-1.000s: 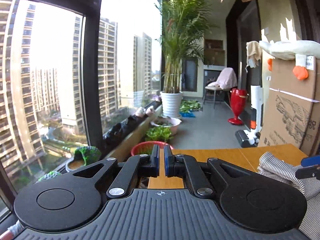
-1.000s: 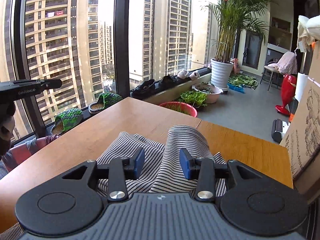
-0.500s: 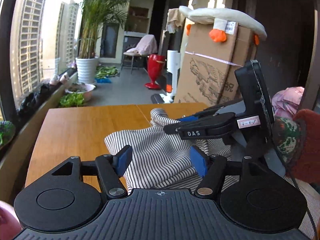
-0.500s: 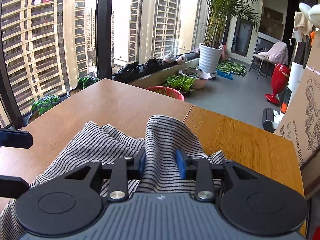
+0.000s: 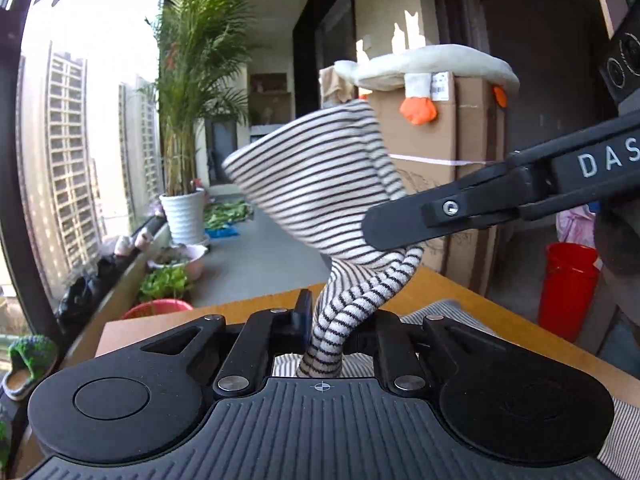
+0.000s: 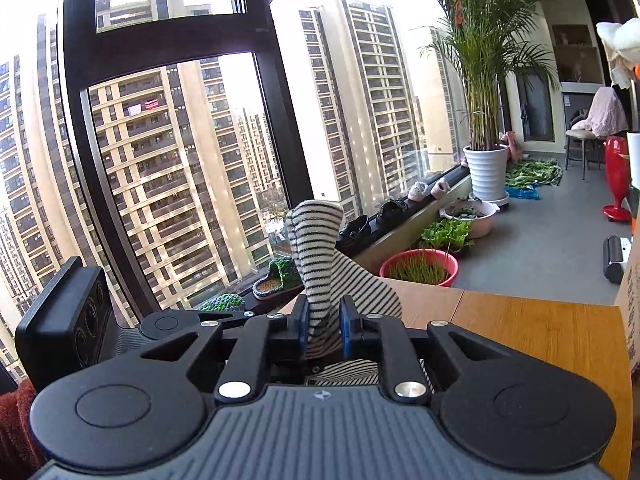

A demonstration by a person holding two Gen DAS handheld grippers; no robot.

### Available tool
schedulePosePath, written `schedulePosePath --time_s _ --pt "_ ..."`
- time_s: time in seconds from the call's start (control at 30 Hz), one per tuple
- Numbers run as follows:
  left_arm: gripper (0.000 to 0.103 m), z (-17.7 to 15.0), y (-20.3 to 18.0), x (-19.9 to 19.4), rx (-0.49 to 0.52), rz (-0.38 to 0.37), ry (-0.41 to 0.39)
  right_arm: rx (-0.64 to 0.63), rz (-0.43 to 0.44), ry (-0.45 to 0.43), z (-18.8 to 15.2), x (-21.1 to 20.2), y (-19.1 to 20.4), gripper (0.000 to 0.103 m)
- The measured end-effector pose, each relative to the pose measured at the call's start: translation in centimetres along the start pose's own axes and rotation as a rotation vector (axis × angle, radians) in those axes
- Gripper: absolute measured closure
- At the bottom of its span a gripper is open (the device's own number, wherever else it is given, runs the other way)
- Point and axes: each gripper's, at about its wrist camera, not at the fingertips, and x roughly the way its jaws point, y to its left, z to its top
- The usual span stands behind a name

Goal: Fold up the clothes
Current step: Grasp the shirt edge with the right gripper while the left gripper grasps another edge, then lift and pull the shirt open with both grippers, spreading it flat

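Both claws pinch striped garment (image 5: 320,184), lifted off desk (image 6: 532,320). Left claw (image 5: 326,320) + right claw (image 6: 323,324) clamp bunched edge, prob. to spread fabric before fold.

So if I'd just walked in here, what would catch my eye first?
Probably the striped garment, lifted off the wooden table and pinched by both tools: the left gripper and the right gripper each clamp a bunch of it. Behind, tall apartment towers fill the window, with a big potted palm at the right.
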Motion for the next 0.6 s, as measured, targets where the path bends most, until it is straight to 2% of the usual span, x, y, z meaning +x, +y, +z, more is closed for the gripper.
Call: schedulePosePath --time_s 0.03,0.1,0.2,0.33,0.43,0.47,0.5,0.53,0.6 --pt "0.091 0.0 1.8 -1.2 -0.03 0.058 -0.011 -0.029 -0.009 0.004 -0.4 0.3 0.0 0.054" --pt "0.091 -0.1 4.9 -3.5 -0.095 0.148 -0.019 -0.088 -0.041 0.041 -1.5 1.9 -0.1 0.053" --pt "0.091 -0.7 8.7 -5.6 -0.19 0.242 -0.008 -0.153 -0.089 0.141 -3.7 6.1 0.3 0.053" --pt "0.091 -2.6 10.2 -6.2 -0.245 0.23 0.034 -0.217 -0.111 0.273 -6.2 11.4 1.4 0.053" --pt "0.091 -3.5 11.1 -5.3 -0.273 0.215 0.07 -0.24 -0.129 0.305 -6.9 14.1 1.3 0.053" --pt "0.091 -3.7 11.4 -5.0 -0.283 0.211 0.08 -0.269 -0.142 0.3 -7.3 14.5 1.4 0.056" --pt "0.091 -3.8 11.6 -4.7 -0.293 0.21 0.088 -0.302 -0.147 0.296 -7.7 14.5 1.4 0.081" --pt "0.091 -3.7 12.0 -4.4 -0.297 0.212 0.094 -0.311 -0.156 0.284 -7.4 14.0 1.1 0.097" --pt "0.091 -3.6 12.7 -3.7 -0.304 0.218 0.105 -0.281 -0.182 0.239 -6.1 12.4 -0.3 0.096"
